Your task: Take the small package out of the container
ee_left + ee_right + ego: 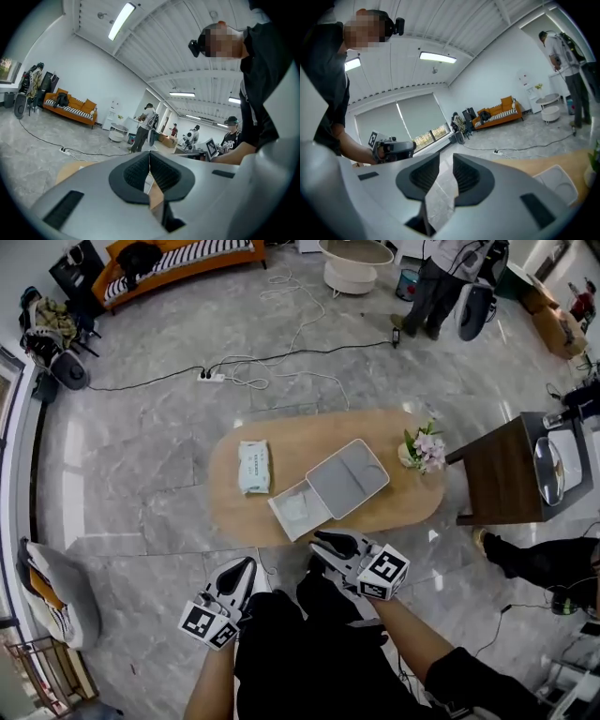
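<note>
You have not reached in yet. Your left gripper (246,564) and your right gripper (325,542) both hang close to your body, on the near side of the table (309,432), well apart from the things on it.

The container (278,514) sits near the near edge of the table. Its grey lid (349,479) is flipped open to the right. The small package (298,508) looks like the pale flat thing lying inside the container, but it is too small to be sure. A bigger wipes pack (253,468) lies on the table just to the left. Leave that one alone.

The right gripper is closer, so I would use it. Open it wider first. Come straight down over the container, pinch the package by one edge, and lift slowly so the container does not slide.

The right claw's jaws are only a little apart, with a thin gap and nothing in it. The left claw's jaws are pressed together at the tips and hold nothing.
</note>
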A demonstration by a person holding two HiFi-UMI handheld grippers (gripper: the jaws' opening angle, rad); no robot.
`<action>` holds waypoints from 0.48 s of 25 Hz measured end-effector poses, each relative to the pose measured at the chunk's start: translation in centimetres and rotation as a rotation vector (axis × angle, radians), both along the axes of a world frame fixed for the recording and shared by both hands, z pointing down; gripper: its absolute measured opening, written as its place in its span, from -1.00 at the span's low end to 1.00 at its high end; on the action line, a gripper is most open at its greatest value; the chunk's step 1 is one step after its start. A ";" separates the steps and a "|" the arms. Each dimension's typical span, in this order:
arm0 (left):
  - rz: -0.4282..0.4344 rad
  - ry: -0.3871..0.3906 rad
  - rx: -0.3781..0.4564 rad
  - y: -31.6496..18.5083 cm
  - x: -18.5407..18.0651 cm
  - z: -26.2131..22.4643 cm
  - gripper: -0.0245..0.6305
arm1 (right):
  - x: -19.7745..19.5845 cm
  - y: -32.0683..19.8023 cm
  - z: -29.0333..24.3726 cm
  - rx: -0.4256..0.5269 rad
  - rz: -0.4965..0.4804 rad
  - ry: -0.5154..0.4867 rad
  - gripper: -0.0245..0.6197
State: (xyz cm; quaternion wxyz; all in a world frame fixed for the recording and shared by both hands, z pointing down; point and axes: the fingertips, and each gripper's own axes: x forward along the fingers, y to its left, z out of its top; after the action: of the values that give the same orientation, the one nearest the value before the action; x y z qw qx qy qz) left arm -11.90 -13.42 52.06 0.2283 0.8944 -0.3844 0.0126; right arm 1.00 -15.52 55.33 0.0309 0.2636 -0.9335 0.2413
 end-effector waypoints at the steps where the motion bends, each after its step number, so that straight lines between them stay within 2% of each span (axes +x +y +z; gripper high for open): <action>1: 0.009 -0.007 -0.005 -0.7 -0.2 0.5 -0.87 | 0.1 -0.7 1.0 -0.020 0.016 0.012 -0.66; 8: 0.086 -0.016 -0.064 -6.8 -2.1 6.1 -0.87 | -1.2 -5.7 7.1 -0.123 0.103 0.063 -0.59; 12: 0.189 -0.011 -0.120 -10.5 -2.1 10.5 -0.87 | -1.3 -8.0 11.2 -0.171 0.170 0.129 -0.57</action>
State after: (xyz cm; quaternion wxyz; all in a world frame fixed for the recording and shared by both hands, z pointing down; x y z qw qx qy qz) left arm -14.01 -23.93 62.56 0.2770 0.9114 -0.2980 0.0621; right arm -0.30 -23.56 66.52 0.0925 0.3531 -0.8799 0.3042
